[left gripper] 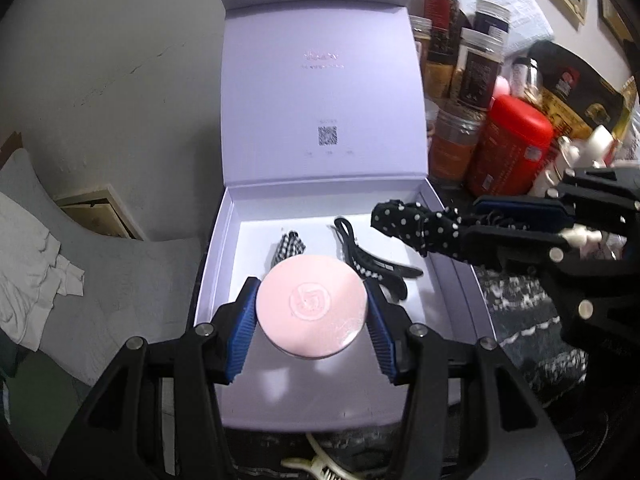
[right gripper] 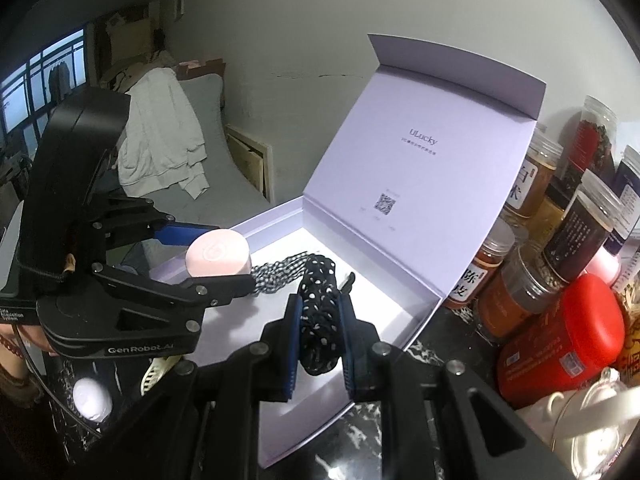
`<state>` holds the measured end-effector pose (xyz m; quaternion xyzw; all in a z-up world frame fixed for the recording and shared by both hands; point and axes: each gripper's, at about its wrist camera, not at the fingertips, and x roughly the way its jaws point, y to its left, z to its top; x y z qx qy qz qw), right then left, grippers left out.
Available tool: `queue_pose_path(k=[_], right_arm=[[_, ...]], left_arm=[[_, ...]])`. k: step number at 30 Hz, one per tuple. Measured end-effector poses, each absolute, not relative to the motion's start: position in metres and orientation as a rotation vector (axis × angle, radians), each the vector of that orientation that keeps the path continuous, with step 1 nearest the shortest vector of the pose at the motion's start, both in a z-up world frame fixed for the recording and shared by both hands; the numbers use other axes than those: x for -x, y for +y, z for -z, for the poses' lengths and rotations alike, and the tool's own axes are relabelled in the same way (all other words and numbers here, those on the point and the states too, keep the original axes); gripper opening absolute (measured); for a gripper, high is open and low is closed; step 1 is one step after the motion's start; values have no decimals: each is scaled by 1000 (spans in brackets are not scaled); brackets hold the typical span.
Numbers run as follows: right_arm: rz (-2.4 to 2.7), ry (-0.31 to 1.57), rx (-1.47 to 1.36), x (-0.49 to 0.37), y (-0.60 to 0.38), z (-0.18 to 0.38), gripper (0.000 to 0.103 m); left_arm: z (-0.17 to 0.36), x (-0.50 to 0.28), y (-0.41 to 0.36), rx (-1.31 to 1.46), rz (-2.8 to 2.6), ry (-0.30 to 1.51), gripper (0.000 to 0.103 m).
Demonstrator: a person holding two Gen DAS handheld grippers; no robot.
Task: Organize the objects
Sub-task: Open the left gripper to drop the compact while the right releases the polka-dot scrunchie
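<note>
Over the open box point(left gripper: 224, 280), my left tongs point(left gripper: 311, 312) clamp a pink round case point(left gripper: 311, 306). My right tongs point(right gripper: 320, 320) pinch a dotted black scrunchie point(right gripper: 320, 300) above the box's right side.

A red canister point(right gripper: 560, 344) lies on the dark marbled surface point(right gripper: 352, 452); spice jars point(right gripper: 532, 176) stand just behind it, a white garment point(right gripper: 160, 136) far left.

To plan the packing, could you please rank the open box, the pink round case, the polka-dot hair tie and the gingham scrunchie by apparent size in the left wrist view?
1. Open box.
2. Pink round case, enlarged by nearness.
3. Polka-dot hair tie.
4. Gingham scrunchie, partly hidden, so unsure.
</note>
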<state>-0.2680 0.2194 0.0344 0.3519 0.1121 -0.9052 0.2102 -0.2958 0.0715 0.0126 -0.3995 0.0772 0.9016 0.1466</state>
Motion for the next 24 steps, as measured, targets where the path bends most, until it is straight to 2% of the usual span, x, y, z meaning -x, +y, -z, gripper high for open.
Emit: queue_pose_path(k=[6, 17, 24], right_arm=[[2519, 300, -982, 289, 220, -34, 17], [2535, 110, -966, 326, 238, -28, 16], [2515, 142, -1025, 338, 234, -12, 16]], left_arm=[[-14, 320, 72, 1161, -2633, 241, 49], [3, 361, 72, 1210, -2636, 203, 49], [22, 372, 67, 1226, -2604, 145, 49]])
